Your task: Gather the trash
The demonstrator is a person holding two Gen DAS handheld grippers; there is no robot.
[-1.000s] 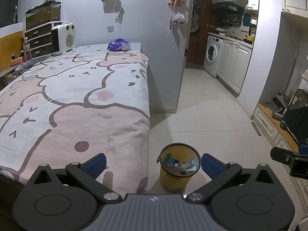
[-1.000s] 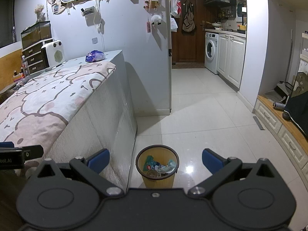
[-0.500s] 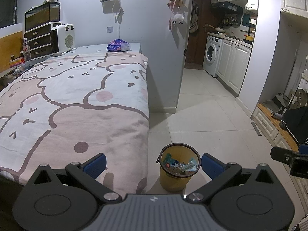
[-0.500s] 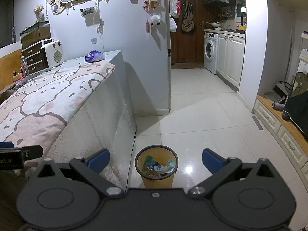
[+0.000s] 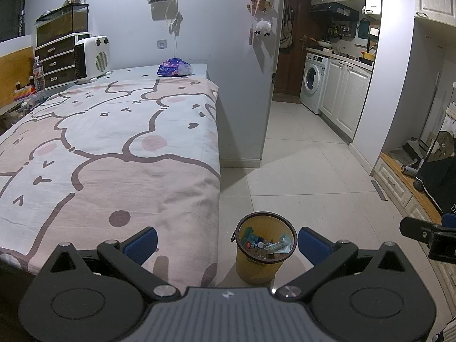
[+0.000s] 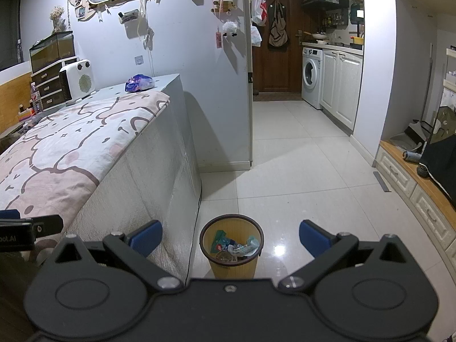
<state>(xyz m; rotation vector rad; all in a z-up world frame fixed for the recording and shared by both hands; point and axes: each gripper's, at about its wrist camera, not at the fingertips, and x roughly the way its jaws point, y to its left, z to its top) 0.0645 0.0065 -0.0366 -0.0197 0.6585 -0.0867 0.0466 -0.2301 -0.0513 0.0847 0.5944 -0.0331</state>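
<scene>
A yellow waste bin (image 5: 263, 259) with a dark rim stands on the floor at the bed's foot corner and holds several wrappers (image 5: 266, 245). It also shows in the right wrist view (image 6: 232, 252). My left gripper (image 5: 226, 245) is open and empty, above the bed's edge and the bin. My right gripper (image 6: 230, 239) is open and empty, with the bin between its blue pads. A purple plastic pack (image 5: 174, 68) lies at the far end of the bed, also in the right wrist view (image 6: 139, 83). The right gripper's tip (image 5: 427, 235) shows at the left view's right edge.
The bed (image 5: 108, 142) with a pink cartoon sheet fills the left. A white heater (image 5: 91, 57) and drawers (image 5: 54, 62) stand at its far end. A tiled floor (image 6: 299, 171) runs to a washing machine (image 6: 310, 75) and cabinets. A low wooden ledge (image 6: 421, 182) lines the right.
Both views have shifted only slightly. Both grippers stay open and empty over the bin.
</scene>
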